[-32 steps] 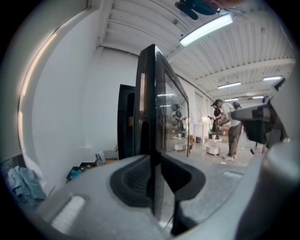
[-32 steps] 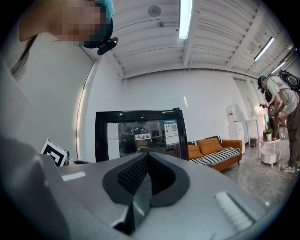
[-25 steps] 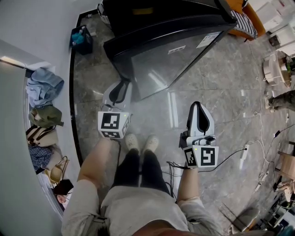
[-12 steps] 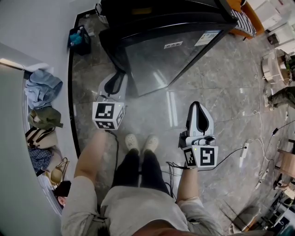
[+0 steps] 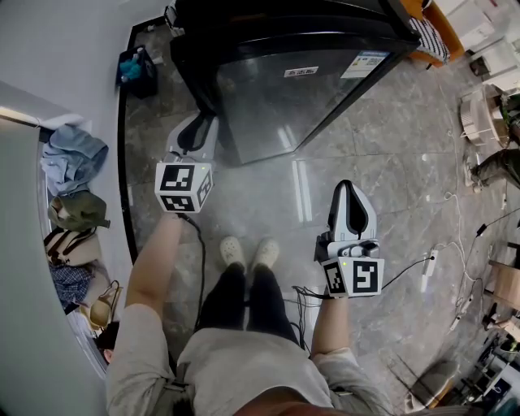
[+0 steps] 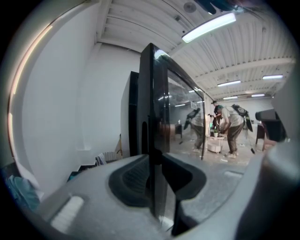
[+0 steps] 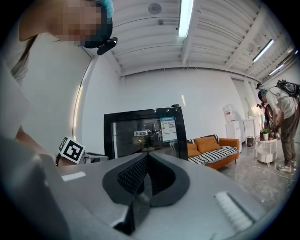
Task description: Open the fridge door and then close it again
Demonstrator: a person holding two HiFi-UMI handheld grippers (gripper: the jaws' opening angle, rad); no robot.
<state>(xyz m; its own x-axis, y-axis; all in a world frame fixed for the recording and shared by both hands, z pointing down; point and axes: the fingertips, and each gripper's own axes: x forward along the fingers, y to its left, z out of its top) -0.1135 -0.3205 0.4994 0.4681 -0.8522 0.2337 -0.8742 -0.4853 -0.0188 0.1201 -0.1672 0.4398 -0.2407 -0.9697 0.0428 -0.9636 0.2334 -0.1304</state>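
So the left tool (image 5: 199, 122) is clamped onto the free edge of the fridge door (image 5: 301, 97). In the left gripper view that dark edge (image 6: 157, 93) runs straight up between the two pads, which sit closed in on it from both sides (image 6: 157, 173). There's a narrow gap between the door and the black fridge (image 6: 133, 117) behind it, so the door looks a bit ajar, not fully shut. The glass front mirrors the room pretty well.

The right tool (image 5: 349, 191) isn't doing anything. It hangs out over the grey floor (image 5: 390, 162), well clear of the fridge, pointing roughly level at it. In the right gripper view the jaws are pressed together with nothing between them (image 7: 146, 171), and the fridge (image 7: 145, 131) sits straight ahead across the room.

From the head view, the fridge (image 5: 268, 20) stands against the white wall (image 5: 65, 49), and the person's light shoes (image 5: 248, 252) are planted a short way back from it. An orange sofa (image 7: 211, 147) with a striped cushion sits just to the right of the fridge.
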